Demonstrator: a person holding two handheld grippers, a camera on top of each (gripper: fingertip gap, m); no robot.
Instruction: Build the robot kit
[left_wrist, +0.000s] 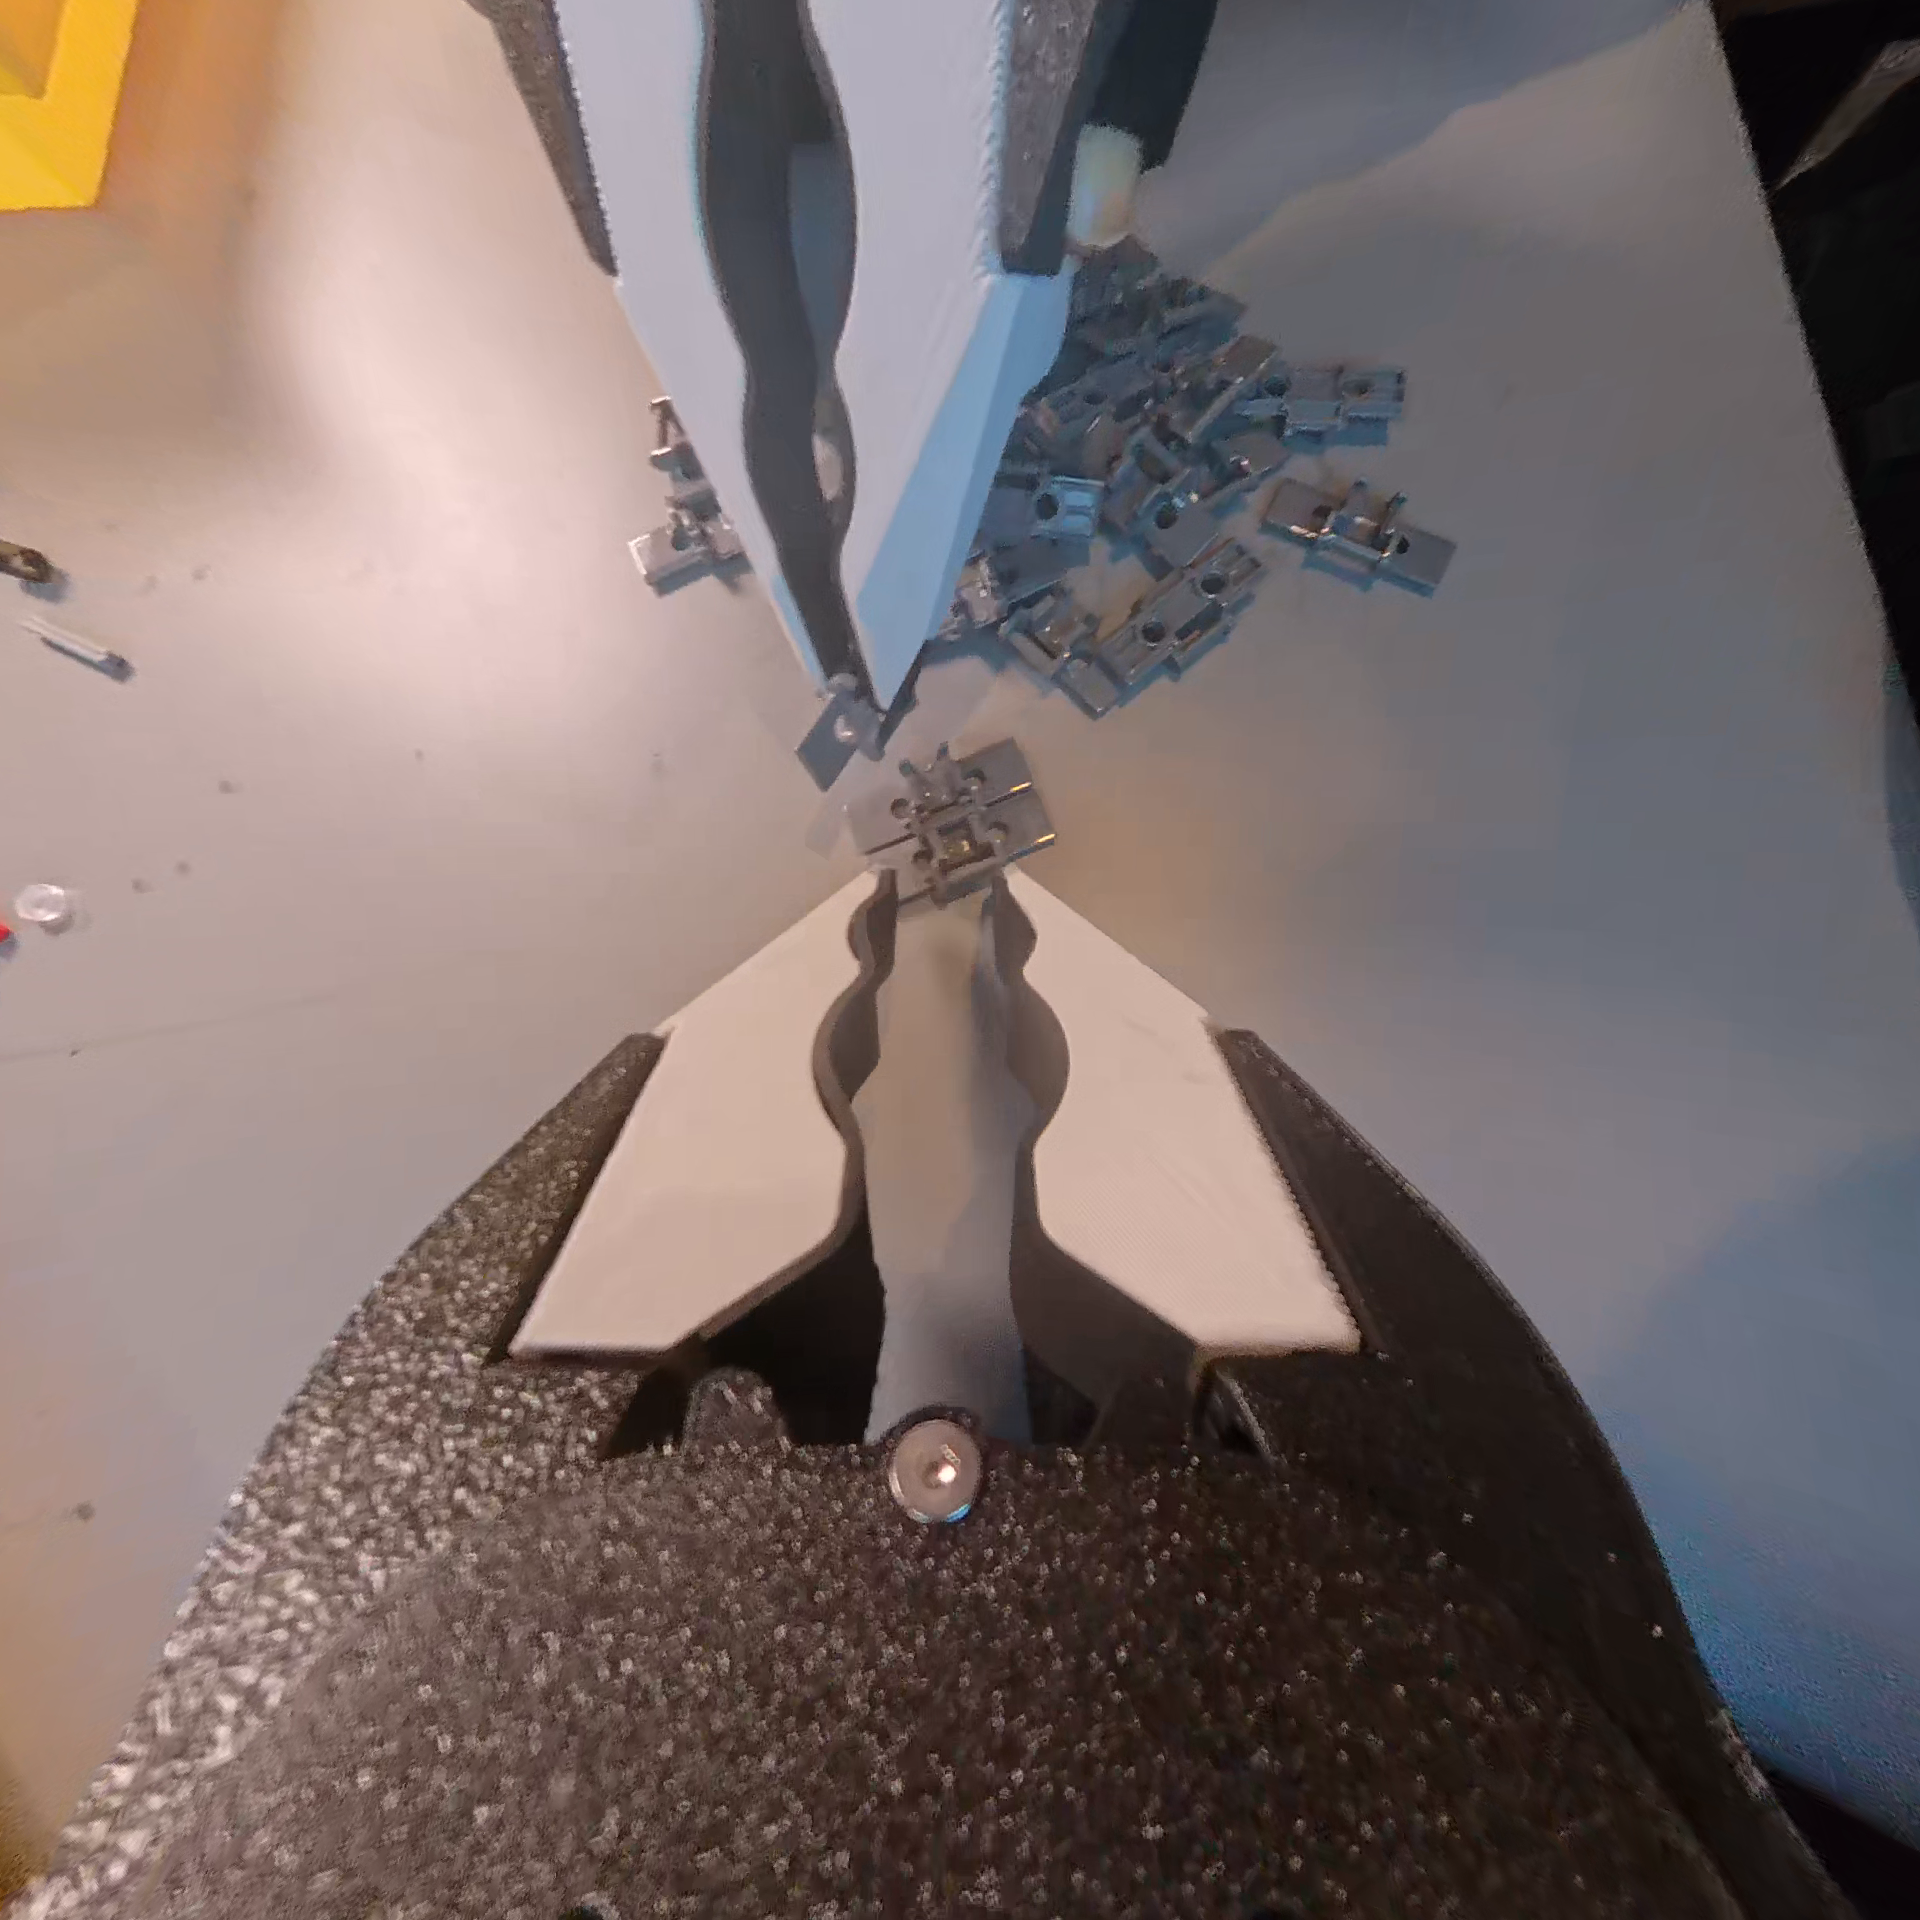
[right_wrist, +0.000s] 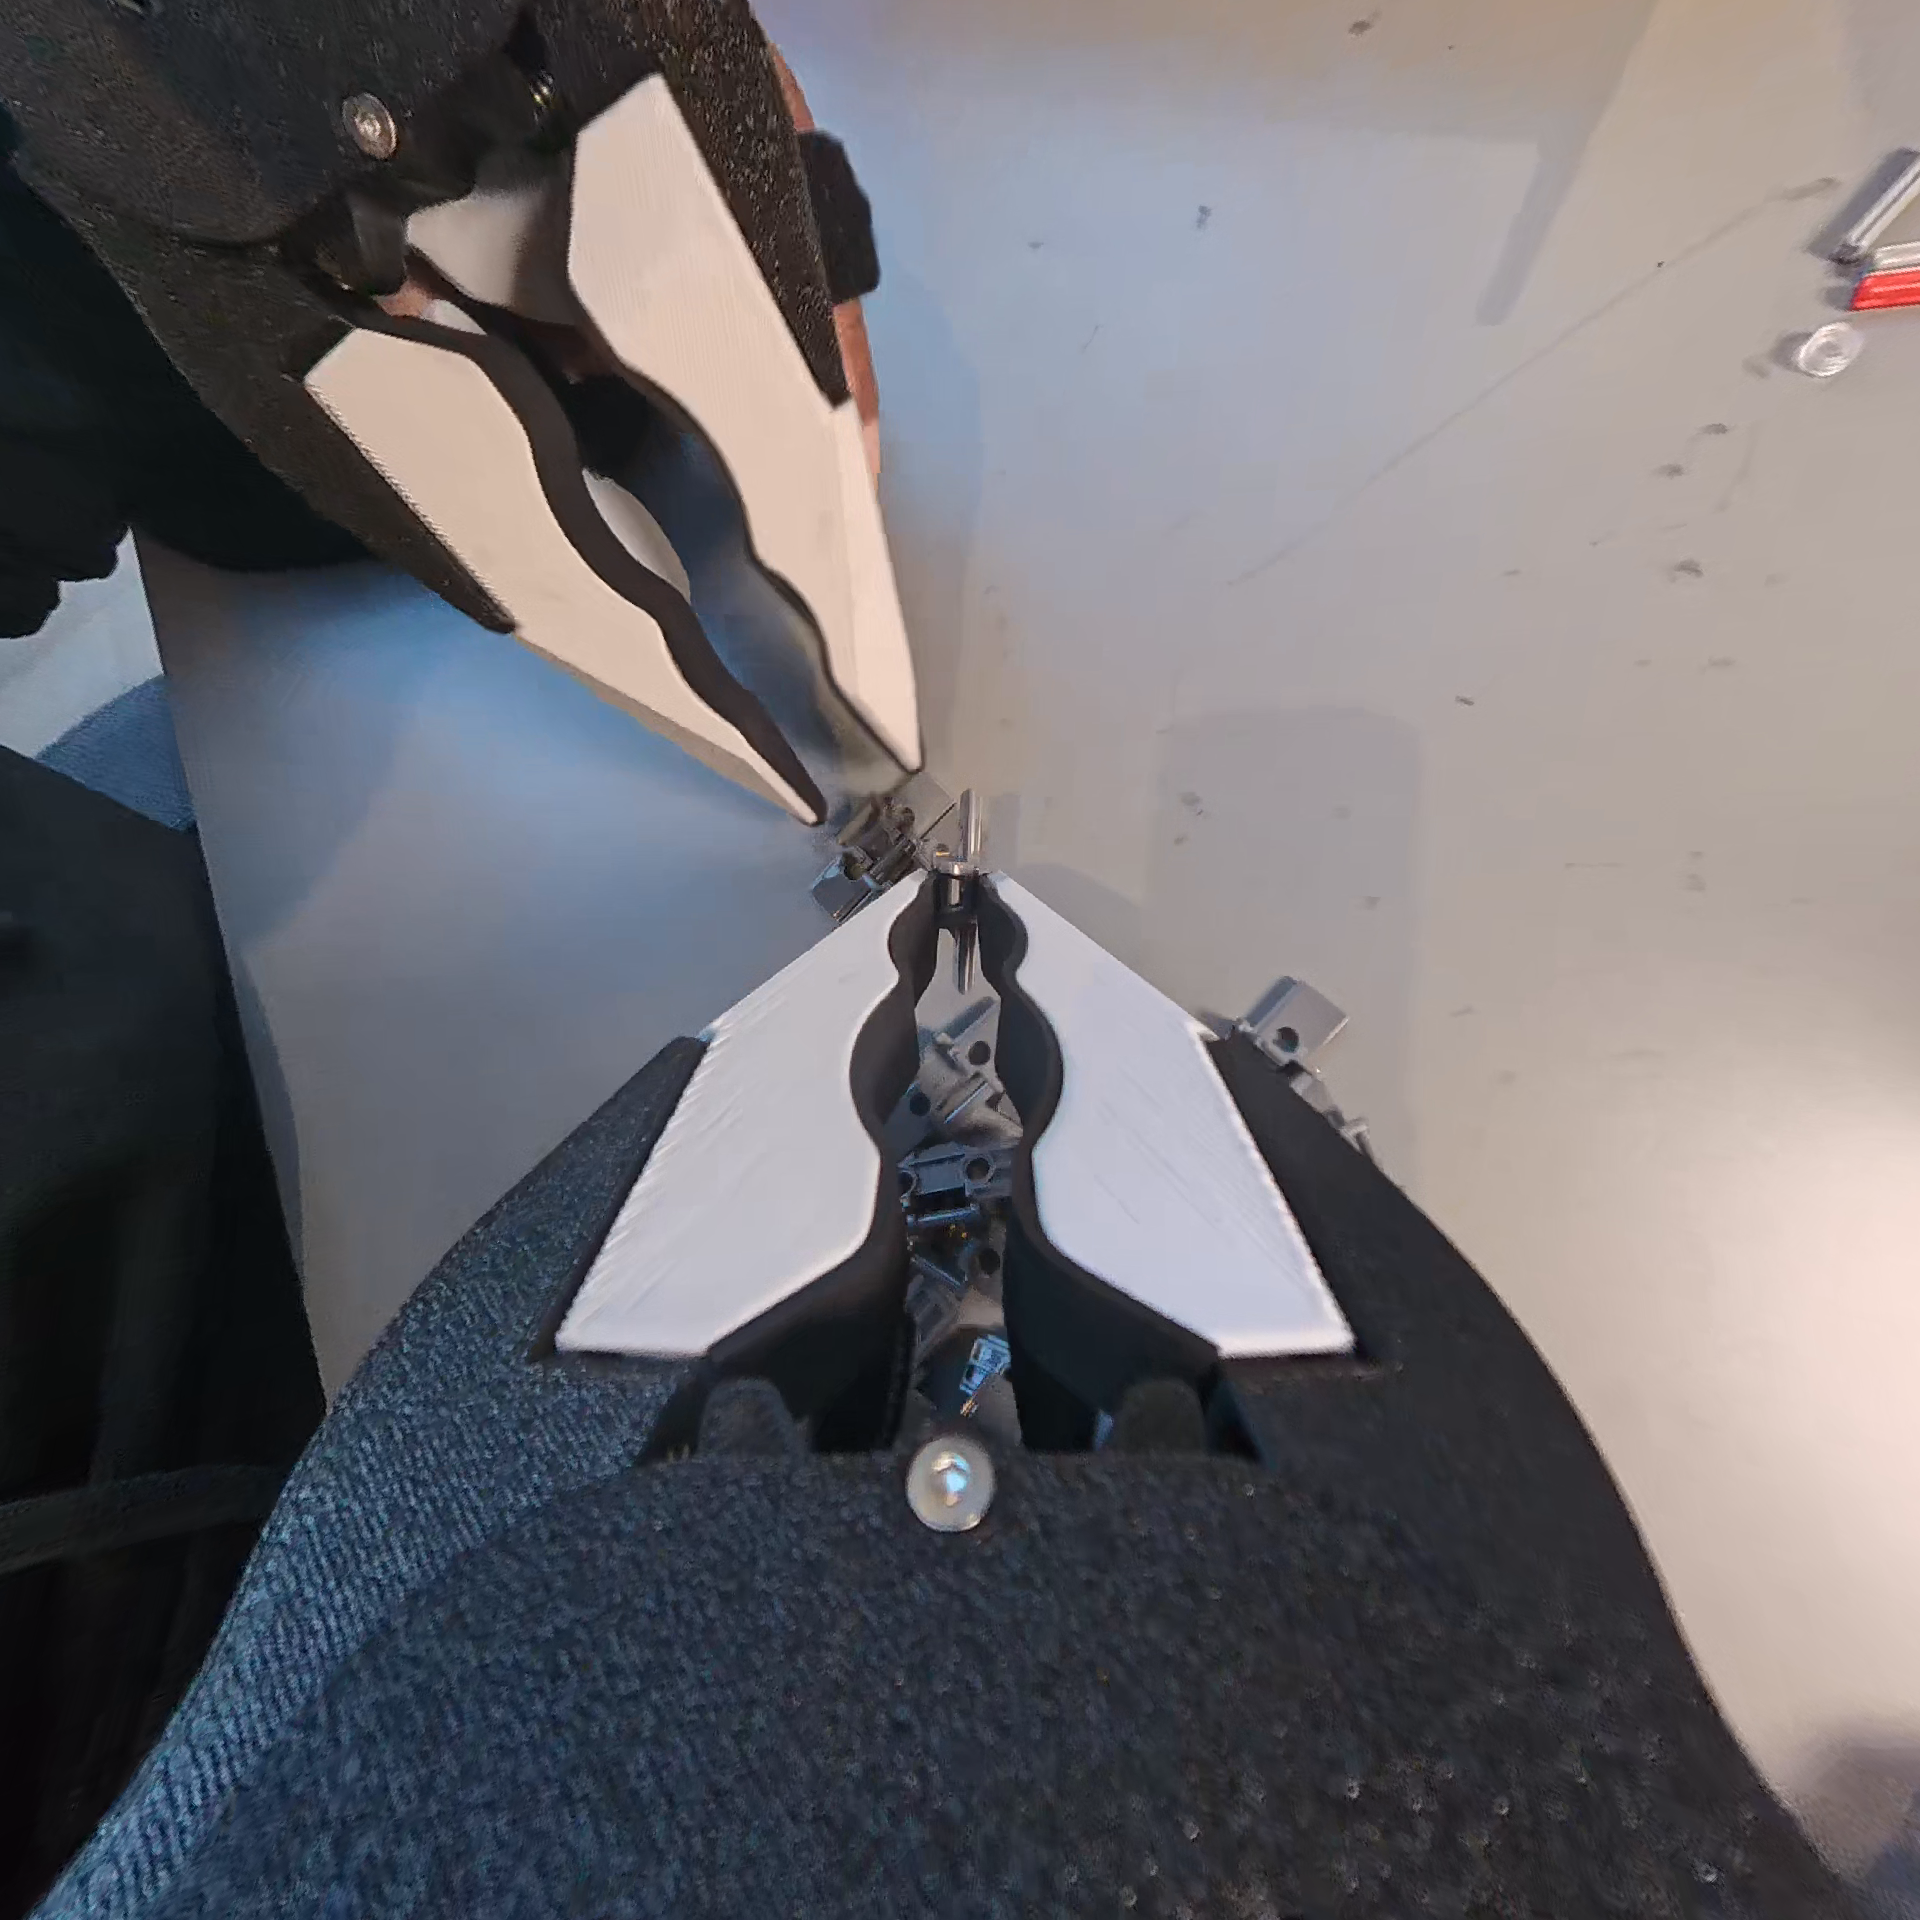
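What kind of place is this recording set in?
Probably a workshop or assembly bench: a scuffed pale table, a heap of metal brackets, and a yellow bin at its edge.

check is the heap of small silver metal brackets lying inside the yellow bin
No, the heap of small silver metal brackets lies loose on the grey tabletop.

Yellow block (left_wrist: 47, 99) cut off at far-left edge; heap of small silver metal brackets (left_wrist: 1164, 499) partly hidden behind white gripper finger (left_wrist: 935, 436).
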